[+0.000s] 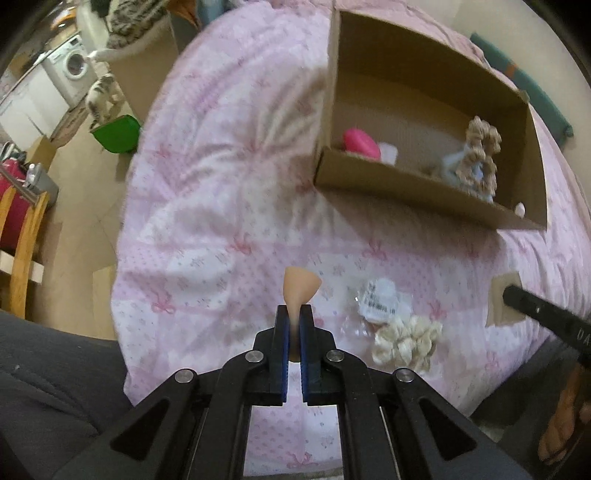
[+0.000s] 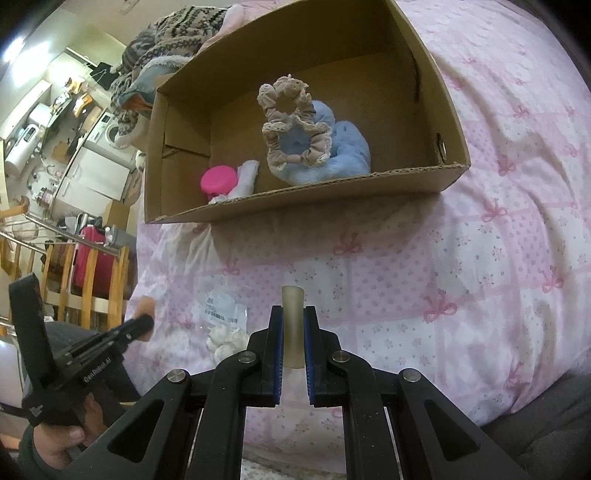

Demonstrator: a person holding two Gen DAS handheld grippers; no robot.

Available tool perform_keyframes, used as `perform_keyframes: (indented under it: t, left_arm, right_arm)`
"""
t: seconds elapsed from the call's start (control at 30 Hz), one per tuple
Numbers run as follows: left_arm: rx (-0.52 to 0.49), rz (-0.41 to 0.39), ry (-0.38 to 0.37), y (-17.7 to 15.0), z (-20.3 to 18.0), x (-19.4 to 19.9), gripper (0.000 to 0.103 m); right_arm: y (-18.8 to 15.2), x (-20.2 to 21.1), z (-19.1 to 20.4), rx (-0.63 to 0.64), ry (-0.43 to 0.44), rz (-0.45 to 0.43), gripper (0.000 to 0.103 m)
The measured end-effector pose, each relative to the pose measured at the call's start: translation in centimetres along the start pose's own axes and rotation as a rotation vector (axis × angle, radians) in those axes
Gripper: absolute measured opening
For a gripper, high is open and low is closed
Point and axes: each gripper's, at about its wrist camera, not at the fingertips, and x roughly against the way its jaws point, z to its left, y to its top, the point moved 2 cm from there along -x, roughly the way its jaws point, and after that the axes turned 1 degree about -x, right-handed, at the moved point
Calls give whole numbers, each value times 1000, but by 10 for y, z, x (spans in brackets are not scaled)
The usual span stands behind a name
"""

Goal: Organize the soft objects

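Note:
My left gripper [image 1: 294, 311] is shut on a peach teardrop-shaped sponge [image 1: 301, 283], held above the pink quilt. My right gripper [image 2: 293, 313] is shut on a beige soft sponge piece [image 2: 293, 297]; in the left wrist view it shows at the right edge [image 1: 515, 295]. A cardboard box [image 2: 295, 199] lies further out on the bed. It holds a beige scrunchie [image 2: 291, 122], a blue plush [image 2: 347, 147], a pink round thing [image 2: 218, 179] and a white piece [image 2: 245, 177]. A cream scrunchie [image 1: 406, 341] in a clear bag with a label [image 1: 380, 301] lies between the two grippers.
The bed's pink quilt [image 1: 221, 184] fills most of both views. Off its left edge are a wooden chair [image 1: 22, 236], a green bin [image 1: 118, 134], a cat [image 1: 99, 96] and a washing machine [image 1: 72, 70]. Folded knitwear [image 2: 173, 29] lies behind the box.

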Motion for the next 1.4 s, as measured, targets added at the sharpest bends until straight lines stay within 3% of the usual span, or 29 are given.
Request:
perform_keyframes:
  t: [0.23,0.5,0.93,1.2,1.4]
  left_arm:
    - [45,-91,12,11,7,21,5]
    - [17,-206,-12,33,-2,58,5]
    - [-47,-312,-35,95,-23,88,5]
    - [-78,-327,-56,132,-42,76,5]
    - [-135,-285,-112,141,-63,29,5]
  right_arm:
    - [2,12,8,25,26,-61,11]
    - [14,51,25,54,97,-158,11]
    - [70,102,25,80,125,-309,11]
    - [109,105,2,52,74,-365,11]
    - [118,75,-22,13,22,-342,11]
